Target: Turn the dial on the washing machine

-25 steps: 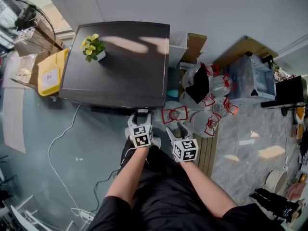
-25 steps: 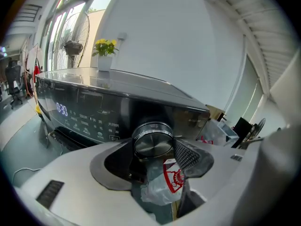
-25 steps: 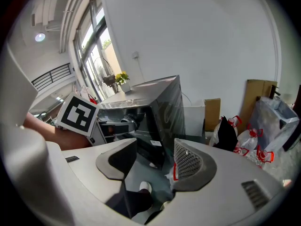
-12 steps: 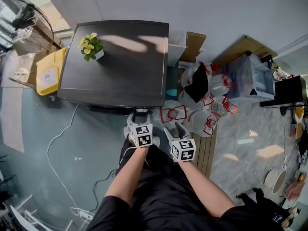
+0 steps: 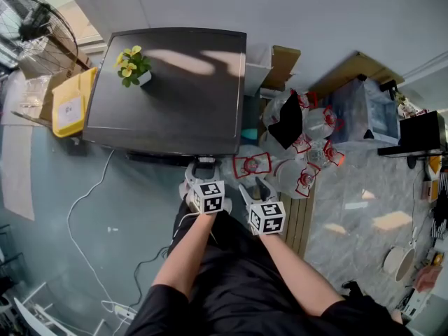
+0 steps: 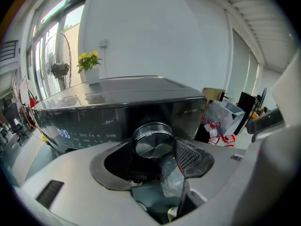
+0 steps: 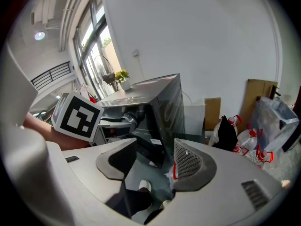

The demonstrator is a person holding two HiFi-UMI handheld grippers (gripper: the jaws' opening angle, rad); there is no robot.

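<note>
Left gripper (image 6: 157, 154) clasps the washing machine's (image 5: 175, 89) dial (image 6: 151, 144) by its rim. The dial looks rigid and slick, so grip it squarely. Right gripper (image 7: 155, 160) hangs released.

Cluttered utility room: washing machine (image 5: 175, 89), fan (image 5: 31, 30), piled bags (image 5: 308, 152).

Bright daylight enters through the windows (image 6: 41, 36) to the left of the left gripper (image 6: 153, 161), laying glare patches on the glossy top of the washing machine (image 5: 189, 110) and a sheen on the dial (image 6: 153, 147) between its jaws. Both gripper views bulge, with black corners, and whatever lies nearest the lens is soft
</note>
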